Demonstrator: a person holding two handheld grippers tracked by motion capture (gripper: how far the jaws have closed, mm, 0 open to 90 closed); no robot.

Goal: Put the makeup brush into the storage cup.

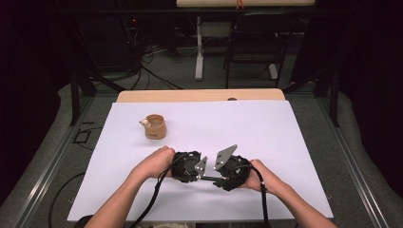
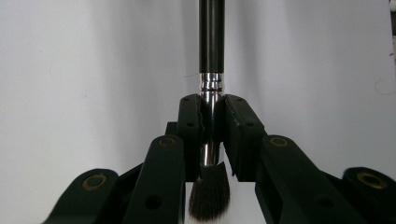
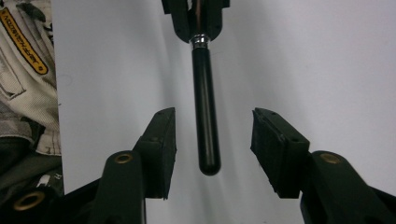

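At the near middle of the surface (image 1: 266, 128), the left gripper (image 2: 212, 112) is clamping the brush (image 2: 211, 42) by its ferrule while the right gripper (image 3: 212, 140), part-open, is needing to centre its pads on the handle and close squarely.

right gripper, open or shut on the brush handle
Open. In the right gripper view the right gripper has both pads standing clear of the black brush handle between them, with white table visible either side.

We see the 2 grippers facing each other at the near middle of the table (image 1: 285, 142), left gripper (image 1: 202, 167) left of right gripper (image 1: 219, 164). The brush (image 3: 206, 116) lies between them. The cup (image 1: 155, 126) stands behind, to the left.
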